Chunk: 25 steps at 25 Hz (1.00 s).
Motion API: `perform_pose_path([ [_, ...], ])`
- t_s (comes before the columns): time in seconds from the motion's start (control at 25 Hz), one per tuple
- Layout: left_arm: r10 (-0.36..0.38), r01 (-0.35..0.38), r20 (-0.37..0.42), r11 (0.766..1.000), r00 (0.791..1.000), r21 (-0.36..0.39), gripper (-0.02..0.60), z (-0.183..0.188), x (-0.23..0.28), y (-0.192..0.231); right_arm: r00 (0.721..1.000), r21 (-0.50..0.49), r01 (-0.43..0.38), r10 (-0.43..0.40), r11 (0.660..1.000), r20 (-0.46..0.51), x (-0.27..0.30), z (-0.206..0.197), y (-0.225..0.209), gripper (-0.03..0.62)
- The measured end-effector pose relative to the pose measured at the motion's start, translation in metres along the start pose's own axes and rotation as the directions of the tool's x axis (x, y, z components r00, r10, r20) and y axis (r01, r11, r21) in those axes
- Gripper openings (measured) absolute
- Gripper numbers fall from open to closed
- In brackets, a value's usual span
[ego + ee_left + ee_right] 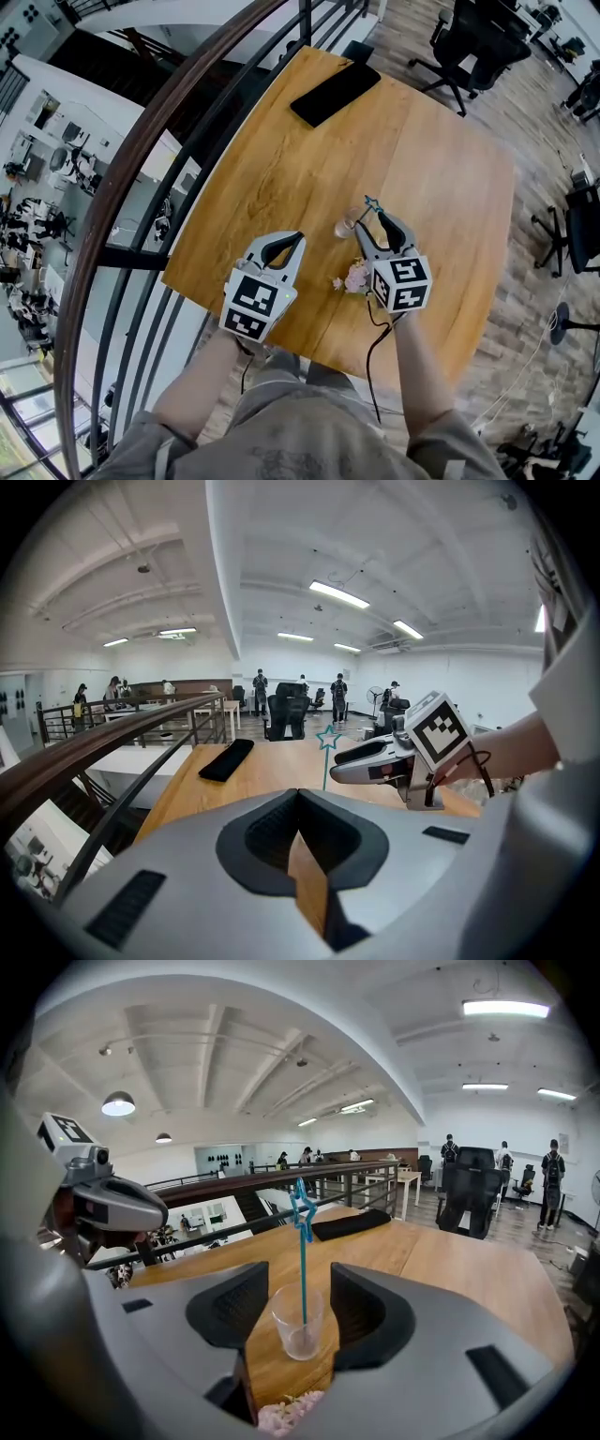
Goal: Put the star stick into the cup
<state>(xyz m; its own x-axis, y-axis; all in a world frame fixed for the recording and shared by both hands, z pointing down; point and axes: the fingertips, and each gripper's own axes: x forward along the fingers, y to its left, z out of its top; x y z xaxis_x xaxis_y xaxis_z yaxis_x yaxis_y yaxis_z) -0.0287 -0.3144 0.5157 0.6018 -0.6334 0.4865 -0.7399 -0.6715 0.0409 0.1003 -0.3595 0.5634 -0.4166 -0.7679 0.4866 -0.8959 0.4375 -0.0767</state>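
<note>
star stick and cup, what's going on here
A person holds a gripper in each hand over a wooden table. The star stick stands in the clear cup, right at the jaws of the right gripper, which are open and not gripping it. The left gripper is shut and empty, off to the side. The stick looks already placed.

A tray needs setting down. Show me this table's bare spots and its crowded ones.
Bare: the table right of the cup, out to its right edge, and the band between the black slab and the cup. Crowded: the near edge, where left gripper, right gripper, cup with star stick and pink flowers bunch.
</note>
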Motion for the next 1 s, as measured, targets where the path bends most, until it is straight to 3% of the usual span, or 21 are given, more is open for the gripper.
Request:
perform_pose_path([
  [0.36,0.010,-0.012,0.064,0.999,0.998,0.041,0.015,0.028,-0.017,-0.006,0.994,-0.023,0.014,-0.012,1.000,0.112,-0.051,0.046,0.008,0.229],
  [0.76,0.024,-0.047,0.179,0.991,0.984,0.124,0.015,0.088,-0.054,-0.013,0.955,-0.112,-0.016,0.049,0.994,0.294,-0.138,0.130,0.038,0.104],
  [1.0,0.006,-0.051,0.256,0.984,0.967,0.169,0.015,0.124,-0.084,-0.030,0.925,-0.156,-0.015,0.073,0.988,0.373,-0.190,0.160,0.054,0.057],
])
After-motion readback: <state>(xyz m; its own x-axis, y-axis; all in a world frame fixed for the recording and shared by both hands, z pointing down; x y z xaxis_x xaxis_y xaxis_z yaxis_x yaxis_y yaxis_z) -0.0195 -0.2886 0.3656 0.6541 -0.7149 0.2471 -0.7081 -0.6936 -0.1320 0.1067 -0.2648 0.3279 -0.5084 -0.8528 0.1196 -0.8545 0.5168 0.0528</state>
